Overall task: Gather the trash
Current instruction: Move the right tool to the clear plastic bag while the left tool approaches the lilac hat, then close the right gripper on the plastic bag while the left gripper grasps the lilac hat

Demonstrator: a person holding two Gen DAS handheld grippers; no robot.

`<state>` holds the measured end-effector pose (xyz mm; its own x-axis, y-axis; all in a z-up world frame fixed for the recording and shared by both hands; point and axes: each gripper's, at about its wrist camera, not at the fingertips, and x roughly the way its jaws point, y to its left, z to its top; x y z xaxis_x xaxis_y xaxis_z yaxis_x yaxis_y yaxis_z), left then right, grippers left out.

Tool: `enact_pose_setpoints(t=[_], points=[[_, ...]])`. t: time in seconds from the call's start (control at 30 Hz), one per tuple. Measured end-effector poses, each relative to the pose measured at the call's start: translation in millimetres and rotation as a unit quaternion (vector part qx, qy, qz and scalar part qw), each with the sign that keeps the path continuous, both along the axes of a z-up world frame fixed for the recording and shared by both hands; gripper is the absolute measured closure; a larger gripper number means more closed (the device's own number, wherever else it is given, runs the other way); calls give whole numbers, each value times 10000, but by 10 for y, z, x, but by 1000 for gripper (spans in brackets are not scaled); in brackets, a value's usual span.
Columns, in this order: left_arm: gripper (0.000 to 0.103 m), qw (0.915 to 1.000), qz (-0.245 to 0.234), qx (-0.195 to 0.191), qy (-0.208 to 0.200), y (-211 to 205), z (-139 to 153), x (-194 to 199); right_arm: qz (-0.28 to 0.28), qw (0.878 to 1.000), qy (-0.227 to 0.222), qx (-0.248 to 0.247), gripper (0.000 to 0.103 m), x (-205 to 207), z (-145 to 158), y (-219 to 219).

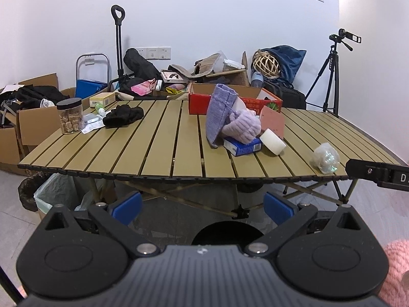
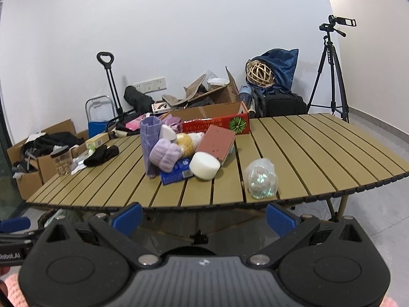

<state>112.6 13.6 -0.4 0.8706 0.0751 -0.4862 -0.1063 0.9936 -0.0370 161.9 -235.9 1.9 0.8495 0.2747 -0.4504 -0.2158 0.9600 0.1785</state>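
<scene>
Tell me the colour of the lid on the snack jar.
Black. The lid tops a clear snack jar; the left wrist view shows it best.

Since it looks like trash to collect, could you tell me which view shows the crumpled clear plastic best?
The right wrist view: the crumpled clear plastic lies near, central and unobstructed. The left wrist view shows it smaller, near the table's right edge.

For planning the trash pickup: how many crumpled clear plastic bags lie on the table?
1: the crumpled plastic bag lies near the table's front edge, right of the pile. Others may be hidden.
</scene>
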Motion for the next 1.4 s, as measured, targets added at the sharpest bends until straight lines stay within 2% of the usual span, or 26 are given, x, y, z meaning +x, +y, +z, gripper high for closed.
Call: enact_pose_setpoints(t=[0.17,0.37,0.53,0.67,0.8,0.9,0.97,1.0,1.03,1.1,1.2,1.4], points=[[0,9999,46,-121,-75,-30,-63,219,-173,9998,-58,63,0,295,-75,30],[0,9997,7,-180,-187,-70,-120,532,-673,9970,-377,-4,0,654,-153,22],[0,9991,-2,-184,-376,-156,-133,812,-989,9930,-596,-249,0,981,-272,35],[0,9988,-17,-165,-470,-255,-181,1028,-1040,9913,-674,-445,3,1262,-429,13],[0,9988,-13,-44,-482,-355,-271,1227,-930,9927,-561,-525,10,1493,-617,-42],[0,9989,-6,-23,-477,-399,-324,1353,-921,9931,-546,-470,26,1556,-742,-90],[0,9987,12,28,-501,-423,-341,1424,-854,9939,-561,-414,33,1571,-772,-112],[0,9987,26,56,-514,-434,-340,1453,-822,9941,-579,-401,43,1578,-782,-118],[0,9986,33,84,-528,-447,-339,1488,-803,9944,-563,-393,58,1593,-795,-121],[0,9983,29,124,-563,-465,-325,1544,-709,9959,-474,-294,70,1635,-817,-138],[0,9978,-31,211,-625,-509,-308,1619,-677,9962,-528,-129,77,1632,-790,-179],[0,9973,-175,298,-653,-598,-306,1827,-722,9936,-867,-85,83,1620,-713,-190]])
